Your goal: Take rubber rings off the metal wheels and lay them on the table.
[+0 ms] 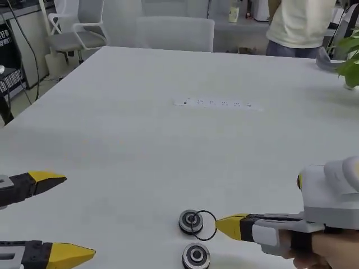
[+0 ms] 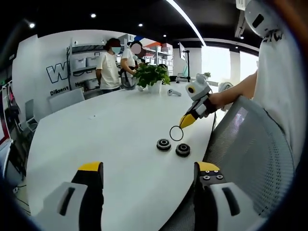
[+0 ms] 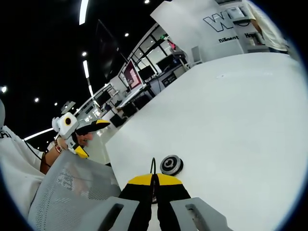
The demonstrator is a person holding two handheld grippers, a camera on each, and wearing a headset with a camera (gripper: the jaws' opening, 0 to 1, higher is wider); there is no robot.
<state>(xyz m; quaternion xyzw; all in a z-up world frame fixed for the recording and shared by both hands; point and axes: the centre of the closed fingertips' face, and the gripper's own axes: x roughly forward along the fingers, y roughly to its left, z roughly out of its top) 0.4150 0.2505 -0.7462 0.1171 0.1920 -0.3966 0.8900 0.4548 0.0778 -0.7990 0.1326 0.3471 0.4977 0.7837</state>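
Two metal wheels [image 1: 190, 221] [image 1: 196, 256] lie on the white table [image 1: 140, 129] near its front edge. My right gripper [image 1: 220, 226] is shut on a thin black rubber ring [image 1: 206, 225], which hangs just right of the farther wheel. The left gripper view shows the ring [image 2: 176, 133] raised above both wheels [image 2: 163, 144] [image 2: 183, 150]. In the right gripper view the ring [image 3: 154, 166] stands up from the closed jaws beside one wheel [image 3: 171, 164]. My left gripper [image 1: 80, 216] is open at the front left, apart from the wheels.
A white socket strip [image 1: 219, 103] is set into the table's middle. Grey chairs [image 1: 175, 32] stand at the far edge, and a person [image 1: 300, 25] is by the far right corner. A green plant [image 1: 350, 61] sits at the right edge. A mesh chair back [image 2: 250, 149] is close behind me.
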